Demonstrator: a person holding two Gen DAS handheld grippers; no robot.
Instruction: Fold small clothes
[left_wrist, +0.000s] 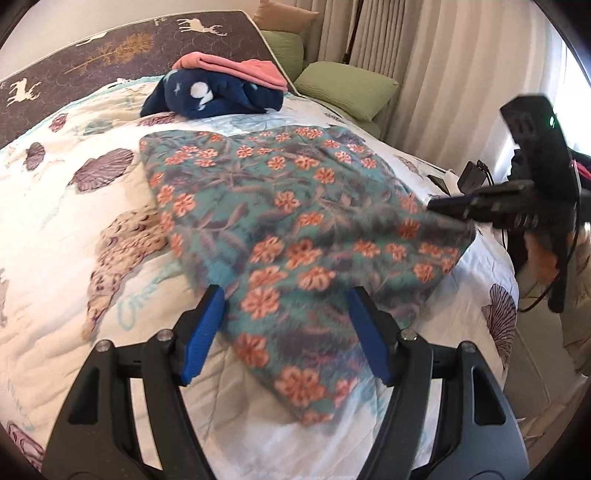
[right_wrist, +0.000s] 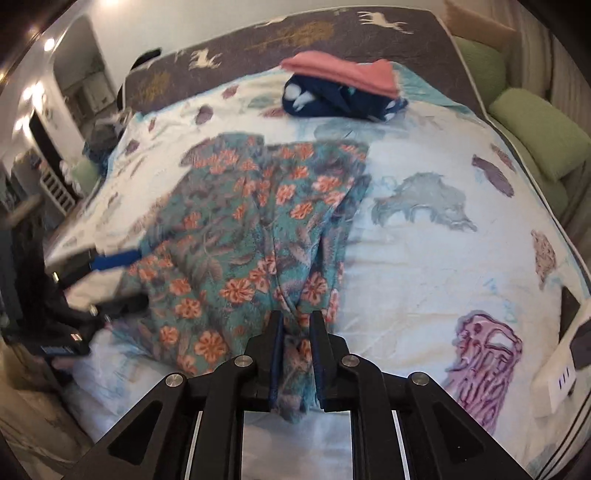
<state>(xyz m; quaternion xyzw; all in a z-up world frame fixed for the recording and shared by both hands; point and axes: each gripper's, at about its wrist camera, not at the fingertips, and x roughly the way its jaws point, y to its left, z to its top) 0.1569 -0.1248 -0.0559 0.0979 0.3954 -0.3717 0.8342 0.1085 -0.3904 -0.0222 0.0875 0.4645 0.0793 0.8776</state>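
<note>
Bedroom w/ curtains; bed (left_wrist: 55, 221) under a shell-print quilt. Floral garment (left_wrist: 295, 221) lies mid-bed, nearer me than the folded pile (left_wrist: 221, 88). My left claw (left_wrist: 286, 332) is released, straddling its near corner. My right claw (right_wrist: 297, 354) is slack round a bunched edge, no clear pinch. Fabric's soft, light, prob. droopy; grab corners/hems. Bare quilt either side of it.

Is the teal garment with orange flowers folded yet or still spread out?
Partly folded: the teal floral garment lies doubled lengthwise on the quilt, not yet compact like the folded pink piece.
</note>
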